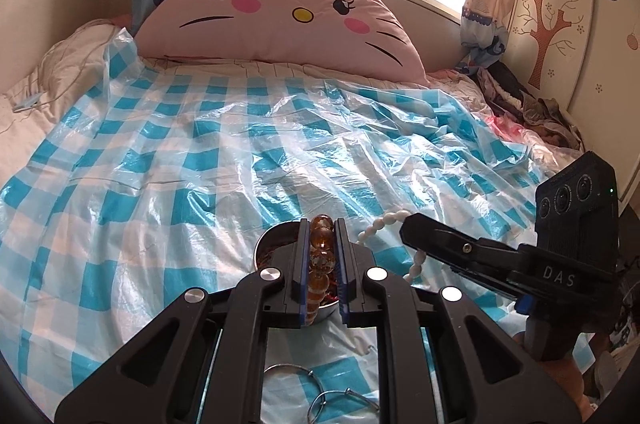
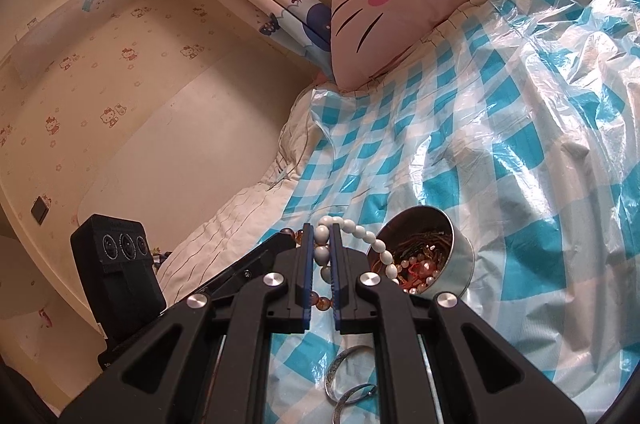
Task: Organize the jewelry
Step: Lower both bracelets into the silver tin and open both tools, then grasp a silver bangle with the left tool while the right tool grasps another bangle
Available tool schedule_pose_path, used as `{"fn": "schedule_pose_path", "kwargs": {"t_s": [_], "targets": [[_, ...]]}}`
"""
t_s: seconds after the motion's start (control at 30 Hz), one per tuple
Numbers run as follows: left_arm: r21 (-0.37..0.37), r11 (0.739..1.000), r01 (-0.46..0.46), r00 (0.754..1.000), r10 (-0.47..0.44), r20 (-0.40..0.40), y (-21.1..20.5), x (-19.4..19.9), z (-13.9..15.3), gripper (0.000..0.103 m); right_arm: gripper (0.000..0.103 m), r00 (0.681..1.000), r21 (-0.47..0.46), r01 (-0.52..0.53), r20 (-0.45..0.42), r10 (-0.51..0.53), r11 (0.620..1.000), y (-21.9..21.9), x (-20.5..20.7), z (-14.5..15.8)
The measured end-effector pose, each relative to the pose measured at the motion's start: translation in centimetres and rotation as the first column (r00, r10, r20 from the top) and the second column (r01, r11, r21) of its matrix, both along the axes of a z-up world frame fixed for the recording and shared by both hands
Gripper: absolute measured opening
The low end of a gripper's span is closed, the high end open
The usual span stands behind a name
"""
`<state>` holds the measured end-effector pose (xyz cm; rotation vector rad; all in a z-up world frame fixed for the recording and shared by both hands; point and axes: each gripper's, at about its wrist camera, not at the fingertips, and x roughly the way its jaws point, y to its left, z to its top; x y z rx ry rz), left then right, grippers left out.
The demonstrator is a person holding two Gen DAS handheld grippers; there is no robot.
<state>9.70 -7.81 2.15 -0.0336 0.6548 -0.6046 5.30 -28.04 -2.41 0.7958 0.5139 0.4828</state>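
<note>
Both grippers were clamped on bead strings right by the metal tin on the bed.

The blue-checked plastic sheet (image 1: 200,151) covered the bed, with the cat-face pillow (image 1: 280,15) well behind the tin (image 2: 436,256), which was stuffed with tangled jewelry. Left gripper (image 1: 323,256) was pinched shut on an amber bead bracelet (image 1: 322,244) over the tin. Right gripper (image 2: 322,264) was squeezed on a white bead bracelet (image 2: 360,234) beside the tin. Silver bangles (image 2: 344,380) lay on the sheet nearer than the tin.

the left gripper (image 1: 322,224) has its jaws nearly together. the right gripper (image 2: 322,228) is likewise pinched close, just beside it.
</note>
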Motion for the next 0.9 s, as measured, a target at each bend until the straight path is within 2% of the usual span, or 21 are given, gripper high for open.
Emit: {"fn": "schedule_pose_path", "kwargs": {"t_s": [0.13, 0.2, 0.27, 0.3, 0.47, 0.57, 0.6, 0.63, 0.7, 0.77, 0.83, 0.9], "targets": [[-0.053, 0.998, 0.020, 0.997, -0.024, -0.070, -1.0, 2.6, -1.0, 0.011, 0.009, 1.000, -0.036, 0.008, -0.010, -0.009, 0.999, 0.2, 1.9, -0.1], [-0.012, 1.000, 0.000, 0.993, -0.002, -0.120, -1.6, 4.4, -2.5, 0.011, 0.009, 0.999, -0.085, 0.015, -0.040, -0.018, 0.996, 0.7, 3.2, -0.5], [0.005, 0.999, -0.040, 0.985, 0.040, -0.165, -1.3, 5.5, -3.8, 0.011, 0.028, 0.995, -0.122, 0.006, -0.098, -0.018, 0.993, 1.1, 4.8, -1.5], [0.011, 0.998, -0.055, 0.982, 0.057, -0.179, -1.0, 5.8, -4.3, 0.011, 0.043, 0.993, -0.129, 0.001, -0.118, -0.017, 0.992, 1.3, 5.3, -2.0], [0.030, 0.993, -0.113, 0.977, 0.116, -0.181, 1.5, 5.7, -4.7, 0.013, 0.046, 0.991, -0.175, 0.020, -0.128, -0.043, 0.984, 1.1, 4.3, -2.4], [0.030, 0.991, -0.134, 0.969, 0.137, -0.203, 3.1, 5.3, -4.6, 0.021, 0.052, 0.985, -0.202, 0.060, -0.147, -0.091, 0.978, 0.3, 2.6, -2.2], [0.037, 0.991, -0.132, 0.969, 0.137, -0.206, 3.5, 5.0, -4.6, 0.028, 0.053, 0.983, -0.216, 0.063, -0.156, -0.098, 0.974, 0.3, 2.1, -2.1], [0.049, 0.991, -0.122, 0.970, 0.130, -0.208, 3.9, 4.5, -4.6, 0.035, 0.055, 0.981, -0.229, 0.061, -0.167, -0.101, 0.972, 0.3, 1.6, -2.1], [0.089, 0.993, -0.081, 0.973, 0.098, -0.209, 4.2, 3.3, -5.1, 0.041, 0.057, 0.977, -0.270, 0.029, -0.196, -0.085, 0.962, 0.9, 0.5, -2.3], [0.151, 0.988, -0.021, 0.976, 0.053, -0.211, 4.0, 2.0, -5.9, 0.043, 0.058, 0.971, -0.329, -0.034, -0.233, -0.047, 0.944, 2.1, -0.5, -2.7], [0.223, 0.974, 0.038, 0.979, 0.009, -0.205, 3.5, 0.7, -6.8, 0.043, 0.058, 0.963, -0.399, -0.122, -0.269, 0.011, 0.909, 3.9, -1.5, -3.3], [0.275, 0.958, 0.083, 0.977, -0.024, -0.212, 2.9, -0.2, -7.7, 0.043, 0.061, 0.953, -0.479, -0.198, -0.298, 0.054, 0.855, 5.7, -2.4, -3.7]]}}
